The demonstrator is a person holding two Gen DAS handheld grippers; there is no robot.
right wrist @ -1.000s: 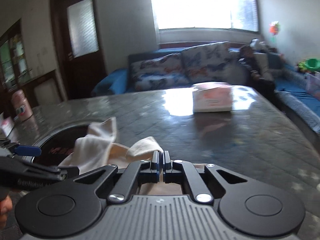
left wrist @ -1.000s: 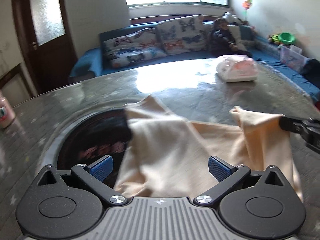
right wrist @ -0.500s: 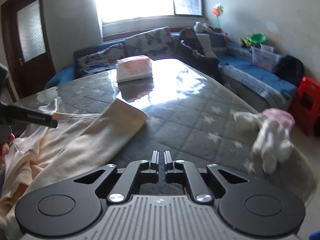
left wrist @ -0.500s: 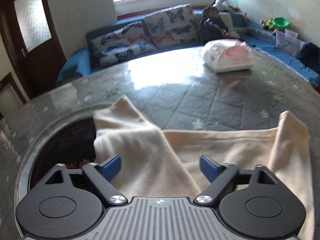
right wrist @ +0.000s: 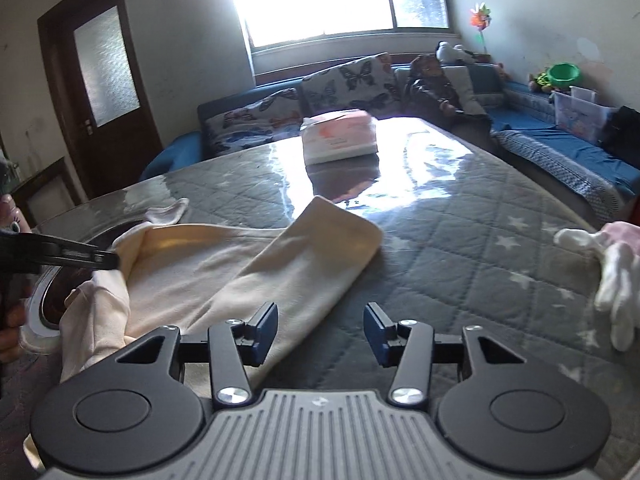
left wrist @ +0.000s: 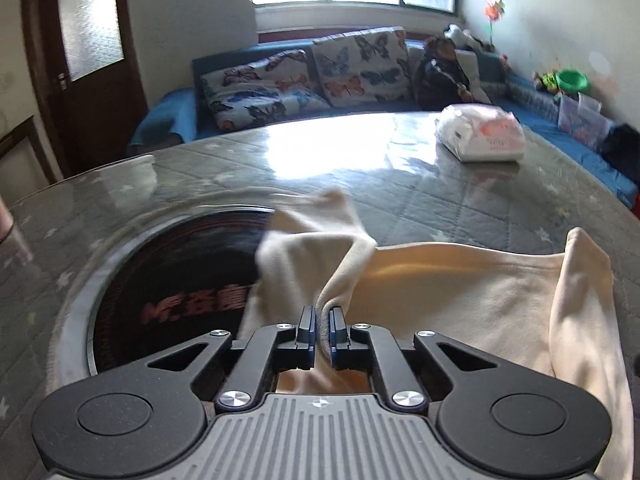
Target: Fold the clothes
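Cream garment (left wrist: 460, 292): my left gripper (left wrist: 322, 330) pinches its fold for lifting; right gripper (right wrist: 322, 330), jaws opening, holds nothing.

The garment (left wrist: 460, 292) is plain cream. The tablecloth (right wrist: 460, 232) is grey, quilted in diamonds with white stars. The cushions (left wrist: 304, 80) are white with blue and orange butterflies, on a blue sofa (left wrist: 168, 120). The pack (right wrist: 340, 140) is white and pink. The gripper pads (right wrist: 266, 330) are blue.
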